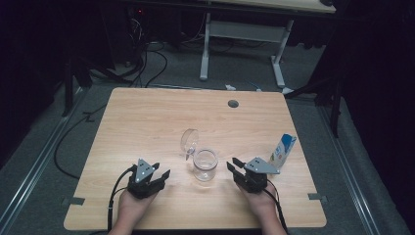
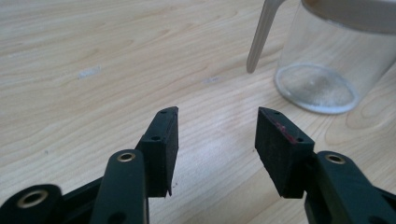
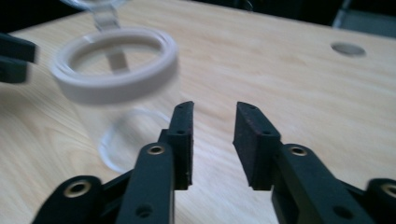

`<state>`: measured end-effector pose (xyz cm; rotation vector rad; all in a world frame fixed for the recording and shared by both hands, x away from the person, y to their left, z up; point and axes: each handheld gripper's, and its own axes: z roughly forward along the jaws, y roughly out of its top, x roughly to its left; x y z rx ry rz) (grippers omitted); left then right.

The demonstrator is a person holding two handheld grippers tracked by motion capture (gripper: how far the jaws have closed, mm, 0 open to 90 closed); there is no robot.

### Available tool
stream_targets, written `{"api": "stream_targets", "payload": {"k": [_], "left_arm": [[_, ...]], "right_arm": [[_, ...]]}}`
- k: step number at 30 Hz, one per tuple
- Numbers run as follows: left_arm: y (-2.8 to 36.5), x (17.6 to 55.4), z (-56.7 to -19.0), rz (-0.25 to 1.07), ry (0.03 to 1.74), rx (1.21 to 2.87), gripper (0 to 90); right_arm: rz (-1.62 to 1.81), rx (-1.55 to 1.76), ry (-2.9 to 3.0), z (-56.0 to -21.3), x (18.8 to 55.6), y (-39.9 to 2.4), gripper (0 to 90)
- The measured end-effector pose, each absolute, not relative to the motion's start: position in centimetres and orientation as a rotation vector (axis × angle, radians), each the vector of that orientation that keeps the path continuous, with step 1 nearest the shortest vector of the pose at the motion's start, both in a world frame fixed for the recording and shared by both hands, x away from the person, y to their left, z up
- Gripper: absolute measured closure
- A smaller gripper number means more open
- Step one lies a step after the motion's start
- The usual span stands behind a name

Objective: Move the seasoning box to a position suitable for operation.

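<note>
The clear glass jar with a white rim (image 1: 205,165) stands near the middle of the light wooden table (image 1: 147,122), its hinged clear lid (image 1: 189,140) tipped open behind it; in the left gripper view its top is cut off. The left gripper (image 1: 157,176) and right gripper (image 1: 234,166) flank it, fingers spread, pinching nothing. A small blue-and-white carton (image 1: 283,151) stands by the table's right edge.

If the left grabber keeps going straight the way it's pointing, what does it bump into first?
Probably the clear jar. In the high view the left gripper aims toward it with bare table between. In its own view the jar sits right of centre, so it might only graze it or slip past.
</note>
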<state>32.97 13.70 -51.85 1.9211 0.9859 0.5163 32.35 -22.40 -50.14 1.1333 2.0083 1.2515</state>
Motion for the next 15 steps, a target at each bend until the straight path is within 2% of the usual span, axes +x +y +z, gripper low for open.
{"api": "stream_targets", "payload": {"k": [5,12,15], "left_arm": [[14.2,32.2,-52.1,0.442,0.944,1.940,48.7],[14.8,32.7,-52.4,0.423,0.953,1.923,44.9],[14.8,32.6,-52.4,0.419,0.954,1.914,44.7]], "right_arm": [[1.175,1.194,1.985,-51.2,31.8,-23.4,65.1],[1.107,1.235,1.940,-51.9,30.3,-24.4,62.2],[1.107,1.285,1.921,-52.3,29.7,-25.4,53.3]]}}
